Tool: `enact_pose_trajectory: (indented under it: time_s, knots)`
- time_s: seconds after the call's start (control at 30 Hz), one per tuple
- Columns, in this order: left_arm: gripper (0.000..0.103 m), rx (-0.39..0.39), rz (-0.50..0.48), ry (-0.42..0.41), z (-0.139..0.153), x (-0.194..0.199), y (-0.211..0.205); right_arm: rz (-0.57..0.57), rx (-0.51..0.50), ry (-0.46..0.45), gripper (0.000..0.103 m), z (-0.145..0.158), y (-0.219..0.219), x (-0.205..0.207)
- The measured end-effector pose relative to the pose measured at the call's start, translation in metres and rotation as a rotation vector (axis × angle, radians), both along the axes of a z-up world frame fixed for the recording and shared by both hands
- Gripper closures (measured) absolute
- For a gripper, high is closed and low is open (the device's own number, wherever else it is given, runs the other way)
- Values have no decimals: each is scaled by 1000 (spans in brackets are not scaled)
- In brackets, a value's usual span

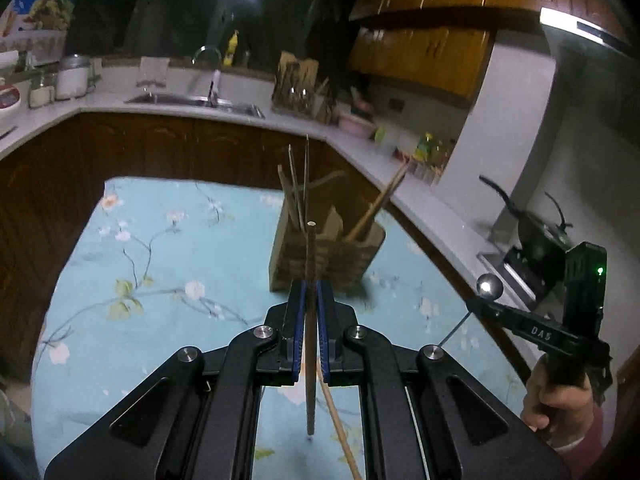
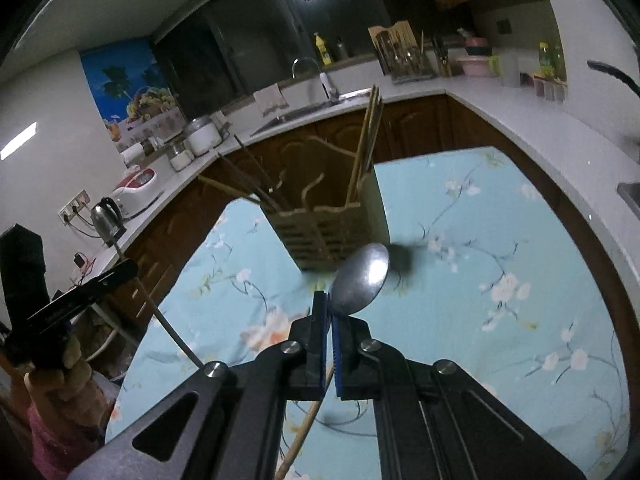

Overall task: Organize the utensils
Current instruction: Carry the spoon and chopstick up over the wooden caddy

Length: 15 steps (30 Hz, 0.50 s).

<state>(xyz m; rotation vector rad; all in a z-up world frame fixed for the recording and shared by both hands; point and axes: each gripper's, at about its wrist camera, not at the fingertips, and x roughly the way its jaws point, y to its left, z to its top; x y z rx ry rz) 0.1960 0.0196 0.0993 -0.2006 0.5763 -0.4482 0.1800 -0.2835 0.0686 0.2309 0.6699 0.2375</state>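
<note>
The surface point(image 1: 168, 248), covered in a light blue cloth with a flower print, fills the lower half of both wrist views, with the kitchen counter point(image 1: 132, 110) curving behind it from 9 o'clock round to 3 o'clock. On the cloth stands the wooden utensil holder point(image 1: 326, 258), upright, with slatted walls; in the left wrist view it sits at 12 o'clock from the left hand-held gripper point(image 1: 310, 290), just beyond the fingertips, and in the right wrist view it lies at about 11 o'clock from the right hand-held gripper point(image 2: 330, 304). Chopsticks point(image 2: 370, 136) already stand in its compartments, leaning outward toward 1 o'clock on one side and toward 10 o'clock on the other. The left hand-held gripper is closed narrowly on a dark chopstick point(image 1: 310, 320), whose long axis runs straight along the fingers from 6 to 12 o'clock, its pale tip up in front of the holder. The right hand-held gripper is clamped on a metal spoon point(image 2: 360, 280) by the neck, the bowl pointing to 1 o'clock past the fingertips, its concave face toward the camera, near the holder's base. One loose light wooden chopstick point(image 1: 340, 432) lies on the cloth beneath the grippers, slanting from 11 to 5 o'clock in the left view.
</note>
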Motion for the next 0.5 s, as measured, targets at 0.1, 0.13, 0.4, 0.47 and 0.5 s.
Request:
enact_pose_trajectory:
  time_s: [0.1,0.13,0.4,0.47,0.5]
  knots:
    - [98,-5,10,-16,6,4,0,-1,-9,-19,101,9,0,5]
    - [98,-3,15,-23,8,5,0,-1,-10,-24,101,11,0,6]
    - [98,-25,27,-100,32,14,-10,-11,-22,-65,101,26,-8,20]
    - [98,-32,36,-135,42,19,-14,-16,-28,-80,101,32,-11,25]
    - [98,-34,40,-150,47,20,-16,-19,-29,-92,101,37,-12,30]
